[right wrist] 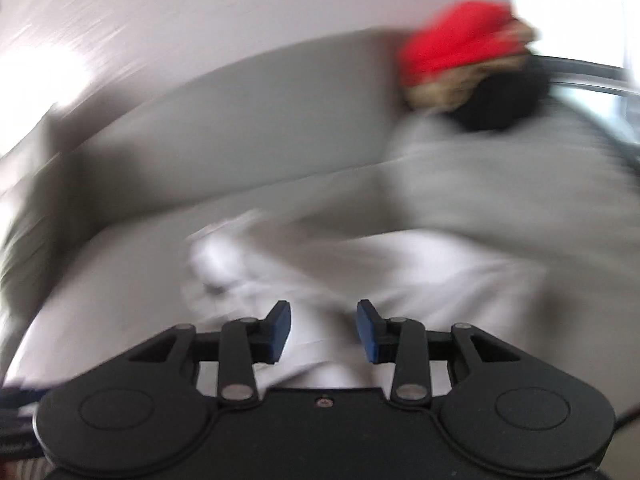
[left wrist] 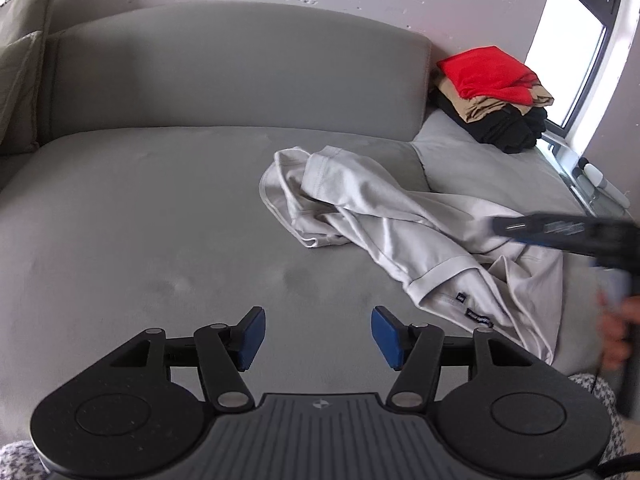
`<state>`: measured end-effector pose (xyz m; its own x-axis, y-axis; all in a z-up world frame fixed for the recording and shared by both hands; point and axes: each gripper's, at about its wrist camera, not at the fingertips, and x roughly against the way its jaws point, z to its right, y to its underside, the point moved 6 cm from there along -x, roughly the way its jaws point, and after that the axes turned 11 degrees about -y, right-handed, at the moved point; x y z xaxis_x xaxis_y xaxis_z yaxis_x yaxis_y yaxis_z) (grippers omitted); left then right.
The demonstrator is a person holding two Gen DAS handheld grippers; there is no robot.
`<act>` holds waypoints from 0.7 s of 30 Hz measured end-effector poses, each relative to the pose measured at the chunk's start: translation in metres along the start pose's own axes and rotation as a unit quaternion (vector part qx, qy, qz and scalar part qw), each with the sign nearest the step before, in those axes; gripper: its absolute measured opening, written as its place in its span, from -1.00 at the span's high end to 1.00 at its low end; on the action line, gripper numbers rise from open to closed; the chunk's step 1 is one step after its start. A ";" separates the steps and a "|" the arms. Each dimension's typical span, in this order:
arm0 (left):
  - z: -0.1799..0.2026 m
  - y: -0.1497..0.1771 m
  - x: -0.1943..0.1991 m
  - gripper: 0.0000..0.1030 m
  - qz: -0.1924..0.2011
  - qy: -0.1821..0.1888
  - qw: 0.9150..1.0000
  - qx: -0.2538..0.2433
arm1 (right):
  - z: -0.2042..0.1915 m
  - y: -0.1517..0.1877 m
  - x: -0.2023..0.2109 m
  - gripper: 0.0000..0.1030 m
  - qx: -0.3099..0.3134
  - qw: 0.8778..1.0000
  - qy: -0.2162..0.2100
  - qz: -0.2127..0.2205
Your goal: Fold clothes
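A crumpled pale grey shirt (left wrist: 404,220) lies on the grey sofa seat (left wrist: 140,220), right of centre, with a small dark label near its hem. My left gripper (left wrist: 318,336) hovers open above bare seat, to the left of and nearer than the shirt, with nothing between its blue pads. In the left wrist view my right gripper (left wrist: 560,228) reaches in from the right above the shirt, blurred. The right wrist view is smeared by motion: my right gripper (right wrist: 323,330) is open just above the pale shirt (right wrist: 420,280), holding nothing.
A stack of folded clothes (left wrist: 494,98), red on tan on black, sits on a grey cushion (left wrist: 480,168) at the back right, by a window (left wrist: 576,48). Olive cushions (left wrist: 20,80) lean at the far left. A hand (left wrist: 616,332) holds the right tool.
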<state>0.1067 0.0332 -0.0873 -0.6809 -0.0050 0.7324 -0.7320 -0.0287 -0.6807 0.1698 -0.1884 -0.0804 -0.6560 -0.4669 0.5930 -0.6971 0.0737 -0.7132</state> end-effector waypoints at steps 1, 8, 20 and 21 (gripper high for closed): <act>-0.002 0.001 0.000 -0.12 0.000 -0.001 1.000 0.003 | -0.012 0.004 -0.016 0.32 0.018 1.000 -0.012 -0.014; -0.019 0.009 0.002 -0.12 -0.002 -0.008 1.000 0.022 | -0.043 0.033 -0.098 0.31 0.105 0.988 0.017 -0.111; -0.036 0.017 0.014 -0.11 0.002 0.016 0.998 0.055 | -0.076 0.035 -0.056 0.91 0.115 0.988 -0.002 -0.101; -0.038 0.017 0.016 -0.11 0.002 0.018 0.998 0.060 | -0.085 0.038 -0.045 0.91 0.103 0.989 -0.025 -0.101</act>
<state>0.0819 0.0707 -0.0877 -0.6864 0.0299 0.7266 -0.7219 -0.1488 -0.6758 0.1482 -0.0899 -0.1027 -0.4897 -0.4975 0.7160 -0.7360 -0.2044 -0.6454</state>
